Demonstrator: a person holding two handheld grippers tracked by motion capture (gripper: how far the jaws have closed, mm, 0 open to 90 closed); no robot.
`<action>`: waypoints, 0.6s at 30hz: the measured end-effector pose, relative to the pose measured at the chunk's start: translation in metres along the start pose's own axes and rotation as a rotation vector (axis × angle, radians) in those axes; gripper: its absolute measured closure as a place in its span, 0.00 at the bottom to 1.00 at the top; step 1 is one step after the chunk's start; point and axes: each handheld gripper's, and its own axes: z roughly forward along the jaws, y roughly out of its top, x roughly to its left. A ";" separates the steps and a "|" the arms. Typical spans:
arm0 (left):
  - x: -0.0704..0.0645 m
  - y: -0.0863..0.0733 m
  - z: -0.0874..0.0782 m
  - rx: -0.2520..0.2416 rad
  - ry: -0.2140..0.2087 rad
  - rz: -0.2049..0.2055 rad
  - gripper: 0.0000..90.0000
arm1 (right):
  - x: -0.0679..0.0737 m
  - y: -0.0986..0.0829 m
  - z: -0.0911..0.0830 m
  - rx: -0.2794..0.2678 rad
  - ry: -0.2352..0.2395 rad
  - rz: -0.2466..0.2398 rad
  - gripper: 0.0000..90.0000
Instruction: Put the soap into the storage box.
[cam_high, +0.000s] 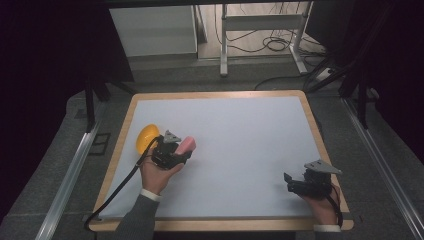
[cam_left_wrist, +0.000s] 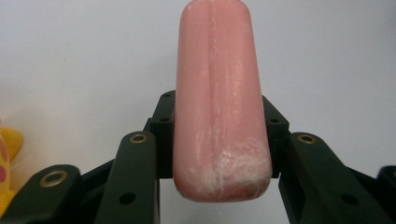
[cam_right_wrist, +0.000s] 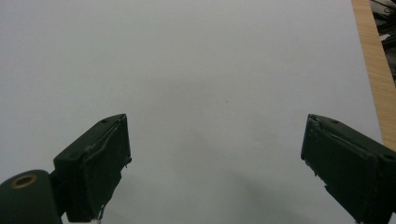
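Pink and rounded, the sausage-shaped toy (cam_left_wrist: 217, 107) sat clamped between the left tool's (cam_high: 176, 152) jaws, held just above the table (cam_high: 240, 150) near its left edge, right beside a yellow toy (cam_high: 146, 137). It looked light and smooth, maybe a bit slippery, with whitish scuffing near the gripped end, so I'd guess a hold around the middle beats one at the end. Can't tell if it's soft or hard plastic. The right tool (cam_high: 300, 182) hung near the table's front right corner, jaws wide apart, holding nothing. No brand, label or writing readable anywhere.
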 end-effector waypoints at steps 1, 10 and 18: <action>0.000 0.000 0.000 -0.002 0.003 -0.003 0.67 | 0.000 0.000 0.000 0.001 0.000 -0.001 0.09; 0.007 0.000 -0.004 -0.003 0.013 -0.006 0.67 | 0.000 0.000 0.000 -0.002 -0.004 0.000 0.09; 0.017 0.000 -0.011 -0.010 0.040 -0.019 0.67 | 0.001 0.000 0.001 0.006 -0.002 -0.005 0.09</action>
